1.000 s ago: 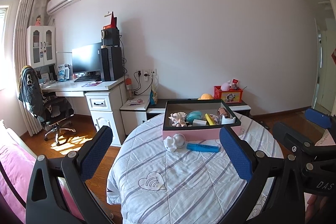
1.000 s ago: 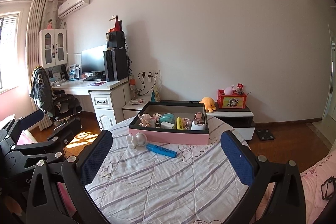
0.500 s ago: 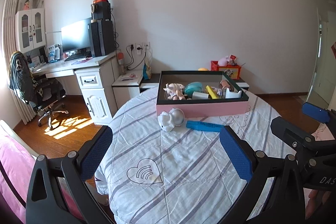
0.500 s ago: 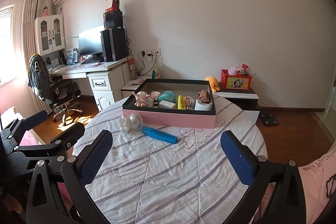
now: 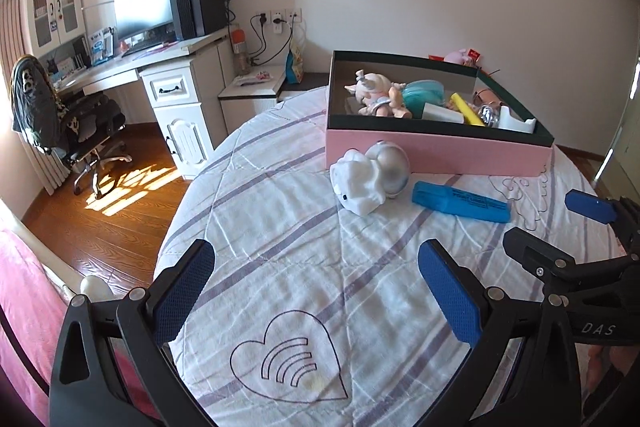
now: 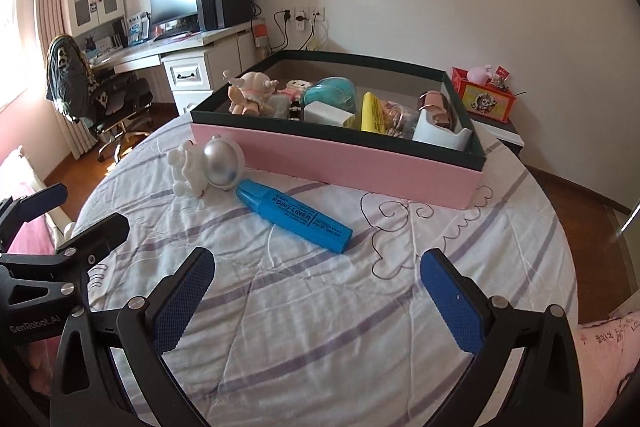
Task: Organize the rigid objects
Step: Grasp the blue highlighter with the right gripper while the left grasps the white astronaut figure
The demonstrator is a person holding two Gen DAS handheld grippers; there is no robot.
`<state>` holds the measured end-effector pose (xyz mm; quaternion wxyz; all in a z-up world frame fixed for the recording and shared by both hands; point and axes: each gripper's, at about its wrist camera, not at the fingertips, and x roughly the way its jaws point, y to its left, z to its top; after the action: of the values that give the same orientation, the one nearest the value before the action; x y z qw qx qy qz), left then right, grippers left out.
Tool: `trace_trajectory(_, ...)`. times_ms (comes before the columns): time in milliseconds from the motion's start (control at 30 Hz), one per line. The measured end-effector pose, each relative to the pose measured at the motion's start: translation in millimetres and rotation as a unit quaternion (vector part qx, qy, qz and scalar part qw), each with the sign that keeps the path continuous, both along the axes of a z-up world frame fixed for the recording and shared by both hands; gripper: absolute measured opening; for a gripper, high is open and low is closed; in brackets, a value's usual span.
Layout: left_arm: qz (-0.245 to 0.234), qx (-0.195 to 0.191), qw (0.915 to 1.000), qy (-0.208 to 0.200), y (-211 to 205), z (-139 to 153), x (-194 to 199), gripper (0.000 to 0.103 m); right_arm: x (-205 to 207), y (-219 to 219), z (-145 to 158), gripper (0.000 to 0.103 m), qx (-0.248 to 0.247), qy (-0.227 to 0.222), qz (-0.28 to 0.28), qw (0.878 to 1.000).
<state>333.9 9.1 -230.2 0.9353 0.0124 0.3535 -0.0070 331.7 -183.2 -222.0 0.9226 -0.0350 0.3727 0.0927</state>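
One pink box [image 6: 360, 163] sits mid-frame. Below it lie one white astronaut figure [image 6: 208, 167] and one blue marker [image 6: 294, 215]. Two grippers show, one per view.

Astronaut figure [image 6: 208, 167] and marker [image 6: 294, 214] on the table [image 6: 320, 327], before the box [image 6: 340, 157].

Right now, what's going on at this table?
A person holds a gripper in each hand over a round table with a striped cloth. Both the left gripper and the right gripper are open and empty. A blue marker and a white astronaut figure lie on the cloth, in front of the pink box, which already holds several toys. Neither loose item is gripped.
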Motion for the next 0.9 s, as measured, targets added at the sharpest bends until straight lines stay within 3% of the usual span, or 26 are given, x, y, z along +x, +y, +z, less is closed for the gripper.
trace_trajectory(233,-0.001,0.003,0.9999,0.016,2.8,-11.7,27.0,0.103,55.5,21.1,-23.4,0.102,-0.022,0.037,0.051,0.998)
trace_trajectory(267,-0.004,0.003,0.9998,0.018,2.7,-12.4,30.0,0.103,61.2,25.0,-26.8,0.098,-0.029,0.044,0.059,0.997)
trace_trajectory(333,-0.011,0.0,0.9997,0.022,1.5,-13.2,36.2,0.103,71.2,28.9,-34.1,0.081,-0.035,0.062,0.073,0.995)
trace_trajectory(400,-0.021,-0.002,0.9994,0.029,-1.4,-14.8,44.2,0.103,75.1,28.0,-39.9,0.057,-0.02,0.073,0.091,0.993)
trace_trajectory(433,-0.026,-0.001,0.9991,0.034,-4.5,-15.6,48.3,0.103,74.2,26.3,-39.3,0.055,-0.015,0.069,0.098,0.993)
trace_trajectory(500,-0.035,-0.002,0.9987,0.037,-10.2,-15.7,56.2,0.103,69.4,22.7,-36.5,0.032,-0.014,0.064,0.113,0.991)
trace_trajectory(533,-0.039,-0.002,0.9985,0.039,-14.8,-15.8,60.7,0.103,66.5,20.2,-35.6,0.028,-0.011,0.061,0.115,0.991)
trace_trajectory(900,-0.039,0.042,0.9942,0.091,-53.9,-32.7,114.3,0.103,46.8,-47.5,-35.4,0.027,0.055,0.055,0.035,0.996)
